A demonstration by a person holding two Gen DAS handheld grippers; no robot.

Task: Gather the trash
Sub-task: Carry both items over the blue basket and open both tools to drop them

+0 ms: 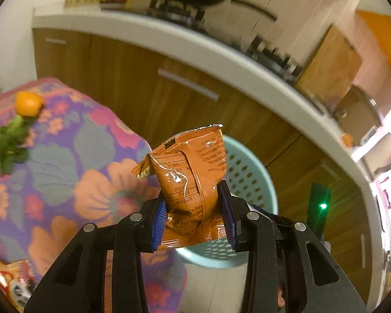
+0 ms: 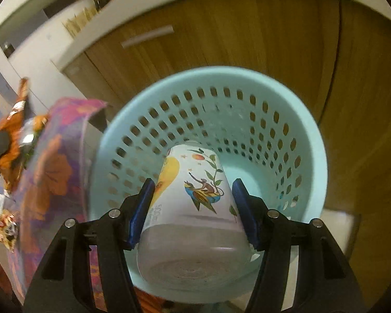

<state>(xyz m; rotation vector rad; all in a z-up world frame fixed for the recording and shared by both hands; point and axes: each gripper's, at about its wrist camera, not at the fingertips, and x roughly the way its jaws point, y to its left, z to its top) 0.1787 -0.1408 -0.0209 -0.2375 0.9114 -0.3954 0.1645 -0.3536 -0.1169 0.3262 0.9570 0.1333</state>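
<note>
My left gripper [image 1: 194,208] is shut on a crumpled orange snack wrapper [image 1: 190,172], held in the air beside the table and in front of the pale blue perforated trash basket [image 1: 250,180]. The wrapper also shows at the left edge of the right wrist view [image 2: 11,140]. My right gripper [image 2: 193,208] is shut on a white paper cup with a printed monkey and vine design [image 2: 193,200], held bottom toward the camera, over the open mouth of the basket [image 2: 310,140]. The basket's inside looks empty.
A table with a floral cloth [image 1: 65,172] stands left of the basket, holding an orange [image 1: 28,103], green leafy scraps [image 1: 10,146] and a red snack packet [image 1: 13,284]. Wooden cabinets [image 1: 148,83] with a white countertop and stove stand behind the basket.
</note>
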